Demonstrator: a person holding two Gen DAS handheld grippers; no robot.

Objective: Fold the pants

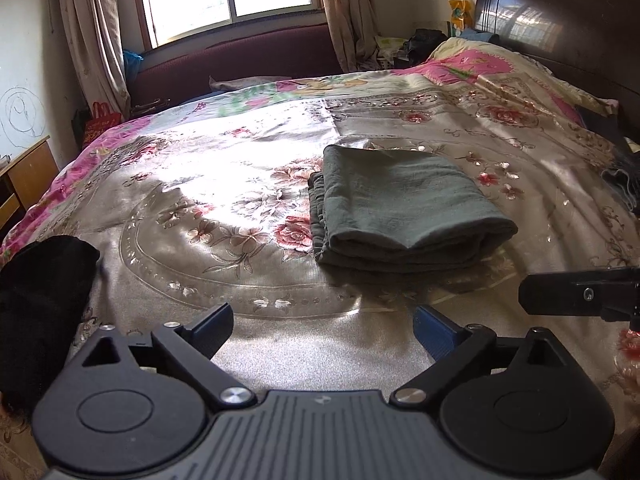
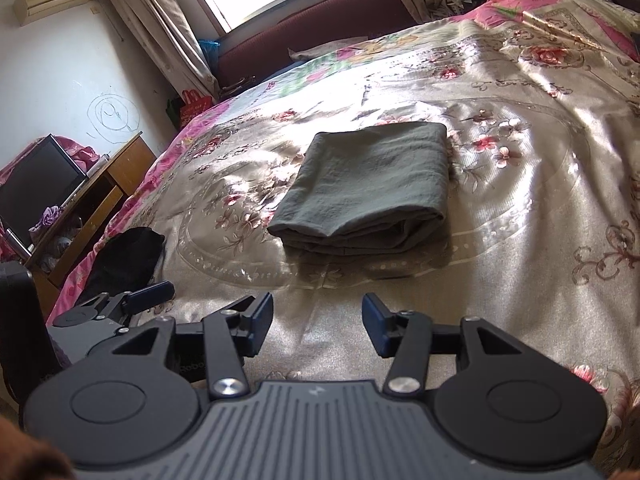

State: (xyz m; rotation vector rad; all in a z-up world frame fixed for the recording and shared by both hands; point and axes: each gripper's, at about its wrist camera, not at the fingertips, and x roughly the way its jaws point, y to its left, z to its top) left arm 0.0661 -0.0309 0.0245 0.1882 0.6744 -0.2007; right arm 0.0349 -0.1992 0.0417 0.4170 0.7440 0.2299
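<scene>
The grey-green pants (image 1: 396, 208) lie folded into a compact rectangle on the floral bedspread (image 1: 224, 208), and show in the right wrist view (image 2: 368, 188) too. My left gripper (image 1: 324, 330) is open and empty, hovering over the bed well short of the pants. My right gripper (image 2: 318, 322) is open and empty, also short of the pants. The right gripper's finger shows at the right edge of the left wrist view (image 1: 576, 294). The left gripper shows at lower left of the right wrist view (image 2: 132, 300).
A black cloth (image 1: 36, 300) lies at the bed's near left edge, also in the right wrist view (image 2: 124, 260). A dark garment (image 1: 624, 184) lies at the right. A wooden desk (image 2: 100, 196) with a monitor stands left of the bed. The headboard (image 1: 560, 32) is far right.
</scene>
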